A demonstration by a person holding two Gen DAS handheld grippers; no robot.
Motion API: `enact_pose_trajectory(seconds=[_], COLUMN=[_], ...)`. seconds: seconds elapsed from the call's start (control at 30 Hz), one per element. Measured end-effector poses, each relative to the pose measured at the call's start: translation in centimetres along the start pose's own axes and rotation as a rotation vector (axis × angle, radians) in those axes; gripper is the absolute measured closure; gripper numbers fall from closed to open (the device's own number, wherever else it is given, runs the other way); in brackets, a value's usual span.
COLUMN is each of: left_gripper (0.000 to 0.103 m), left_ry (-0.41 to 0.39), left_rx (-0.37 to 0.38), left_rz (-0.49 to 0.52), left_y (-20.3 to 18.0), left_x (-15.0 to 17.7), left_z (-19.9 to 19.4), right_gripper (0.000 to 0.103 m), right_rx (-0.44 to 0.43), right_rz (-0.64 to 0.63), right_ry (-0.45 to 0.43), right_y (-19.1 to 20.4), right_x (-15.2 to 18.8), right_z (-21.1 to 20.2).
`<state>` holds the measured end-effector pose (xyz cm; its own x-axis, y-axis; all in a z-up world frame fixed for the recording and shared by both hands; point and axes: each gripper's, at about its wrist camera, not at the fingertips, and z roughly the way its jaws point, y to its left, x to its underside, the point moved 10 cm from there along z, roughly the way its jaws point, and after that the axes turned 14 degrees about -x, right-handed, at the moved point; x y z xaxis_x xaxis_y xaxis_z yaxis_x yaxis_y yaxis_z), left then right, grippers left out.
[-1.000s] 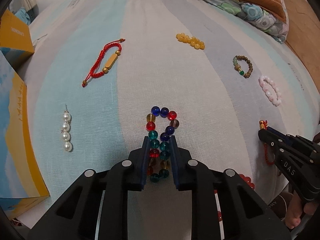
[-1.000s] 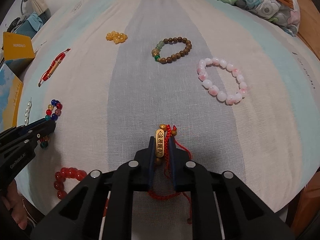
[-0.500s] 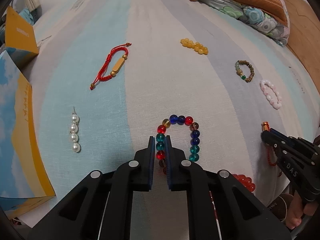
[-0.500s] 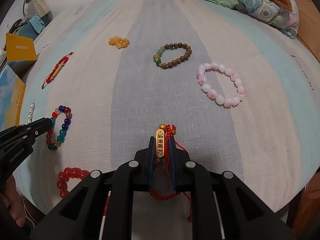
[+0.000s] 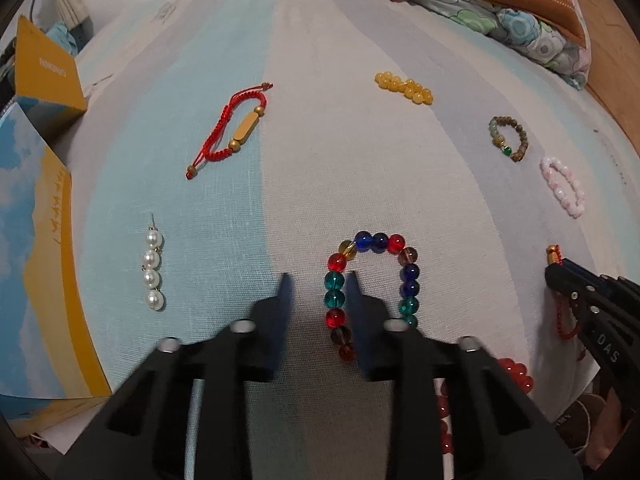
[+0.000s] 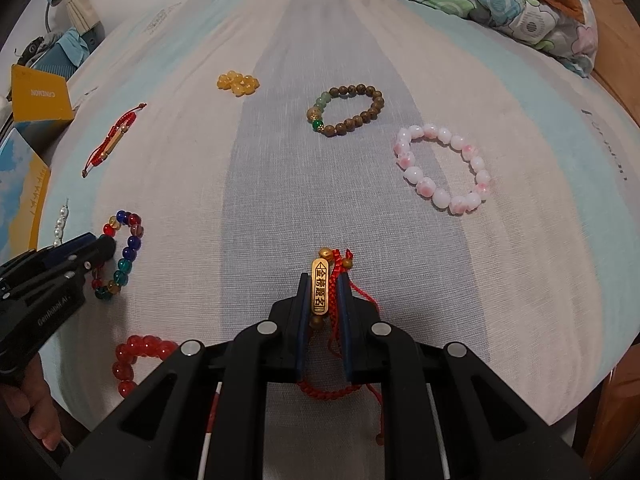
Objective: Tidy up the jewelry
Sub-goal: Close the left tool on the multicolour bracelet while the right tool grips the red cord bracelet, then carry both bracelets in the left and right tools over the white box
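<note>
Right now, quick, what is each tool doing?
Left tool: open; one side of the colourful bead bracelet lies inside it, not squeezed.
Right tool: closed, holding the red string bracelet.

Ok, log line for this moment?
left gripper: jaws just opening, multicolour bead bracelet strand between them, not gripped | right gripper: shut on red cord bracelet

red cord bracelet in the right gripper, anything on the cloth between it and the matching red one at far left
Nothing visible: bare cloth runs from the held red cord bracelet to the matching red cord bracelet. The multicolour bead bracelet lies just nearside of that line.
</note>
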<state>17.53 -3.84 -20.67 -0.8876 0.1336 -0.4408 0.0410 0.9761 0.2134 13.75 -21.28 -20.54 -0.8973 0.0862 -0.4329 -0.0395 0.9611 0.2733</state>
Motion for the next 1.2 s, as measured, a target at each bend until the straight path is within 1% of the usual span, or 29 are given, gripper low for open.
enact_pose_trajectory(seconds=[0.03, 0.07, 0.37, 0.63, 0.9, 1.0, 1.2], left_gripper=[0.093, 0.094, 0.094, 0.094, 0.094, 0.094, 0.094], left_ry=[-0.002, -0.001, -0.043, -0.066, -0.105, -0.123, -0.152], left_rx=[0.013, 0.019, 0.052, 0.073, 0.102, 0.116, 0.117], left_rz=[-0.004, -0.007, -0.011, -0.018, -0.032, -0.037, -0.044], left_y=[0.0, 0.1, 0.0, 0.0, 0.1, 0.1, 0.5], left_x=[-0.1, -0.1, -0.4, -0.6, -1.0, -1.2, -1.8], left_z=[-0.1, -0.1, -2.0, -3.3, -5.6, -6.5, -8.0], right_gripper=[0.091, 0.091, 0.091, 0.091, 0.091, 0.091, 0.091], right_rx=[-0.001, -0.001, -0.003, -0.005, -0.008, -0.009, -0.002], right_rz=[0.0, 0.001, 0.005, 0.004, 0.007, 0.007, 0.003], right_ry=[-0.002, -0.004, -0.017, -0.046, -0.075, -0.092, -0.13], right_y=[0.0, 0.0, 0.0, 0.2, 0.3, 0.3, 0.8], right_x=[0.0, -0.1, -0.4, -0.8, -1.1, -1.3, -1.9], right_z=[0.0, -0.1, -0.4, -1.3, -2.2, -2.7, -3.9])
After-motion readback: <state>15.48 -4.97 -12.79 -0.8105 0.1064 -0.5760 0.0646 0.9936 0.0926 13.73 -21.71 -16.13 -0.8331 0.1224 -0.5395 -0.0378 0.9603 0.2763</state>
